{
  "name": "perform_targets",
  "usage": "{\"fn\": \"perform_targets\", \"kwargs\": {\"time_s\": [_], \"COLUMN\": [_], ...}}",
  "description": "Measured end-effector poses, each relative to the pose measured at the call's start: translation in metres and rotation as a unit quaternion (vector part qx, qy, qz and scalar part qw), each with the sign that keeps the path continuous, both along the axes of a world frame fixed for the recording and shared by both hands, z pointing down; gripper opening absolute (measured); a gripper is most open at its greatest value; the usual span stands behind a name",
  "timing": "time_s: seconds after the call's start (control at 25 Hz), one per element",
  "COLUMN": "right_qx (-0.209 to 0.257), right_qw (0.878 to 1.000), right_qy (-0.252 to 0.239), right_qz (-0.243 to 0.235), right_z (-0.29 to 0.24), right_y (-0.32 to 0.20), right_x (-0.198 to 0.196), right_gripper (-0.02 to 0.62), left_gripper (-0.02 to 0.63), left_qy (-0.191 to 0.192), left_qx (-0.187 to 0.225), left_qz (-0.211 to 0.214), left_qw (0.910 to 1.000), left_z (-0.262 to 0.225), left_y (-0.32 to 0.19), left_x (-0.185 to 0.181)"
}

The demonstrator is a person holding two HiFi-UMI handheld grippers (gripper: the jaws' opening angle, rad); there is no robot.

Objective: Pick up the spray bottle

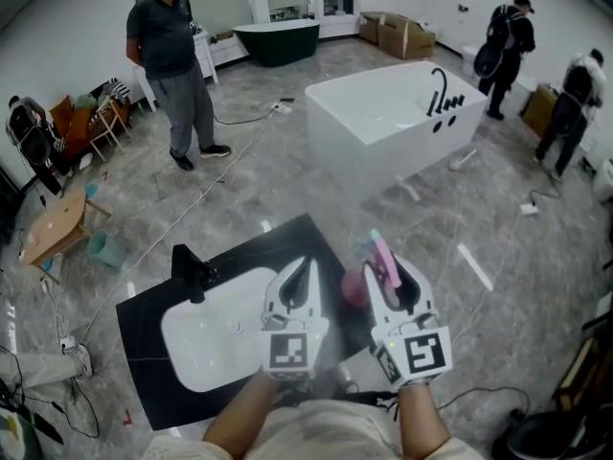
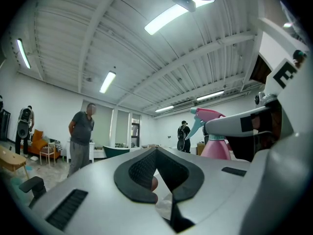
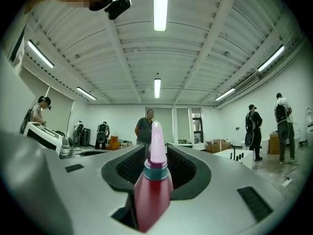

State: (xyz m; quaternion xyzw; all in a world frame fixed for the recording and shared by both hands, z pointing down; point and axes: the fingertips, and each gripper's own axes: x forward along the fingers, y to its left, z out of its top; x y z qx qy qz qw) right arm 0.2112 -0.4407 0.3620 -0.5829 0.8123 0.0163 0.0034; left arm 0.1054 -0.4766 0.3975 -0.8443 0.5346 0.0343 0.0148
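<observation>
A pink spray bottle [image 1: 356, 286] with a pink and teal trigger head hangs above the right end of the black counter [image 1: 144, 329], upright between the jaws of my right gripper [image 1: 388, 257], which is shut on its neck. In the right gripper view the bottle [image 3: 152, 190] fills the gap between the pads. My left gripper [image 1: 305, 262] hovers beside it over the white sink basin [image 1: 206, 343]; its tips meet with nothing held. The left gripper view shows the bottle [image 2: 215, 148] at the right, clamped by the right gripper [image 2: 230, 126].
A black faucet [image 1: 192, 271] stands at the basin's left rim. Beyond the counter sits a white bathtub [image 1: 383, 123]. A person [image 1: 177, 65] stands at the back left, and two others [image 1: 508, 46] at the far right. Cables cross the marble floor.
</observation>
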Motion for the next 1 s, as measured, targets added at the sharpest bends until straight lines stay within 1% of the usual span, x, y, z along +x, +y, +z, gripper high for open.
{"fn": "perform_targets", "kwargs": {"time_s": [0.08, 0.24, 0.44, 0.88, 1.0], "right_qx": [-0.004, -0.015, -0.006, -0.007, -0.002], "right_qw": [1.000, 1.000, 1.000, 0.999, 0.999], "right_qy": [0.011, 0.017, 0.022, 0.027, 0.026], "right_qz": [0.009, 0.017, 0.017, 0.024, 0.026], "right_z": [0.0009, 0.0049, 0.0044, 0.0046, 0.0025], "right_y": [-0.0004, 0.0003, 0.0019, 0.0009, -0.0009], "right_x": [0.0010, 0.0021, -0.0006, 0.0027, 0.0035], "right_gripper": [0.144, 0.144, 0.144, 0.144, 0.144], "left_gripper": [0.002, 0.002, 0.002, 0.002, 0.002], "left_qy": [0.003, 0.004, 0.007, 0.008, 0.006], "left_qx": [0.001, -0.002, -0.002, 0.006, 0.000], "left_qz": [0.001, 0.003, 0.004, 0.007, 0.007], "left_qw": [1.0000, 1.0000, 1.0000, 0.9999, 1.0000], "left_z": [-0.0017, -0.0015, -0.0004, -0.0019, -0.0009], "left_y": [0.0006, 0.0013, 0.0030, 0.0029, 0.0025], "left_x": [0.0008, 0.0017, 0.0013, 0.0013, 0.0021]}}
